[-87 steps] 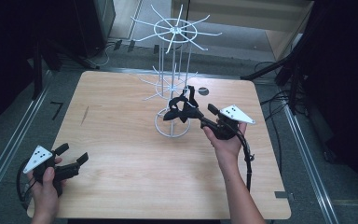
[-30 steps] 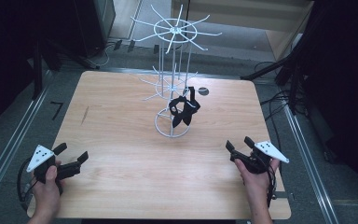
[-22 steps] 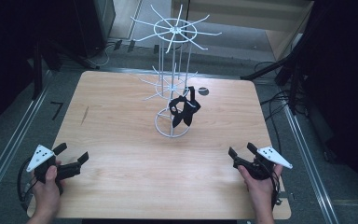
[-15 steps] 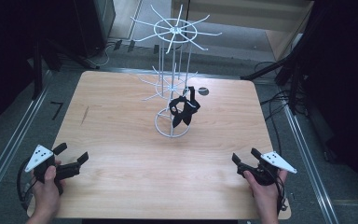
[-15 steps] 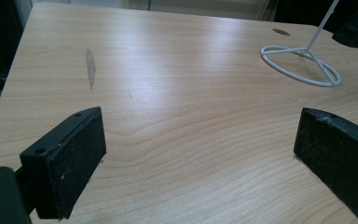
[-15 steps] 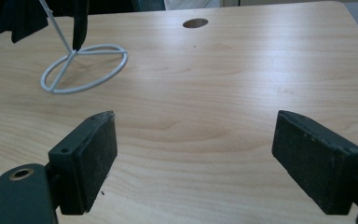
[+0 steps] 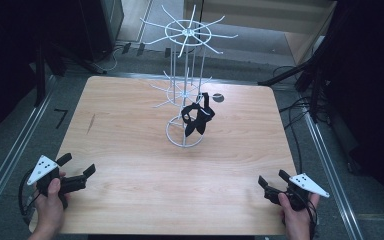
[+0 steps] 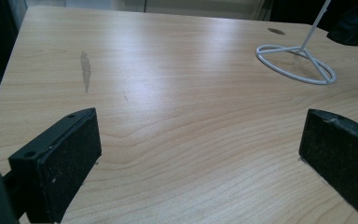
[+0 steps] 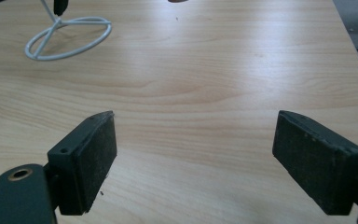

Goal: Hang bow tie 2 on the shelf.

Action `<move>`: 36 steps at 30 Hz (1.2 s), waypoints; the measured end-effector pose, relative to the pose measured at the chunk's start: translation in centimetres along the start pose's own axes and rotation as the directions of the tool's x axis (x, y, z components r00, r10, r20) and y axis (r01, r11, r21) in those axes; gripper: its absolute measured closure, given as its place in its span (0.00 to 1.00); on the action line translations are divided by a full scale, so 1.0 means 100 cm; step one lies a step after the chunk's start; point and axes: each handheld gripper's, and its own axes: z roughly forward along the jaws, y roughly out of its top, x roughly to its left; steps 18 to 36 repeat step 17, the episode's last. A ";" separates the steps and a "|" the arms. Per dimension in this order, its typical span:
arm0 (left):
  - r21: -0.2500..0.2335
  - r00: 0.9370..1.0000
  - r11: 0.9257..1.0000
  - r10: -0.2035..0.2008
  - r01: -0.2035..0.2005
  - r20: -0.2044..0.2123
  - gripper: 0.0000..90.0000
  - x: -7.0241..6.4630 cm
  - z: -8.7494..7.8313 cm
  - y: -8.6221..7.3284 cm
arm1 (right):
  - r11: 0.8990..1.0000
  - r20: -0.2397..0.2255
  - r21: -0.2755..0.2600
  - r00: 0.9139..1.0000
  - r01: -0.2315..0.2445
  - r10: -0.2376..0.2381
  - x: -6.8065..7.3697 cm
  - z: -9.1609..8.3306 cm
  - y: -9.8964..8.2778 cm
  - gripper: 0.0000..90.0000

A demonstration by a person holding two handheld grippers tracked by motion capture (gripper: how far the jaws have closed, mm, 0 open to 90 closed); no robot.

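Both hand-held grippers are sitting wide-jawed and empty at the near corners of the surface (image 7: 130, 110). I am seeing the right hand-held gripper (image 7: 272, 181) pulled back from the white wire rack (image 7: 186, 90), where it was reaching seconds ago. The black item (image 7: 197, 119) is now hanging free on a lower prong, so I am judging the hanging step done. The left hand-held gripper (image 7: 77, 170) is keeping its place. Open wood is lying between me and the rack; both hands are hugging the near edge.
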 end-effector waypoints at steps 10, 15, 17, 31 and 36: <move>-0.014 1.000 1.000 -0.001 0.002 0.012 0.00 0.001 -0.001 0.000 | 1.000 0.028 0.026 1.000 0.005 -0.006 -0.011 -0.014 -0.011 0.15; -0.021 1.000 1.000 0.006 -0.006 0.010 0.00 0.000 -0.002 -0.001 | 1.000 0.039 0.030 0.999 0.003 -0.004 -0.016 -0.020 -0.015 0.15; -0.020 1.000 1.000 0.021 -0.020 0.013 0.00 -0.002 -0.002 -0.001 | 1.000 0.047 0.013 0.999 -0.007 0.007 -0.018 -0.024 -0.014 0.15; -0.020 1.000 1.000 0.021 -0.020 0.013 0.00 -0.002 -0.002 -0.001 | 1.000 0.047 0.013 0.999 -0.007 0.007 -0.018 -0.024 -0.014 0.15; -0.020 1.000 1.000 0.021 -0.020 0.013 0.00 -0.002 -0.002 -0.001 | 1.000 0.047 0.013 0.999 -0.007 0.007 -0.018 -0.024 -0.014 0.15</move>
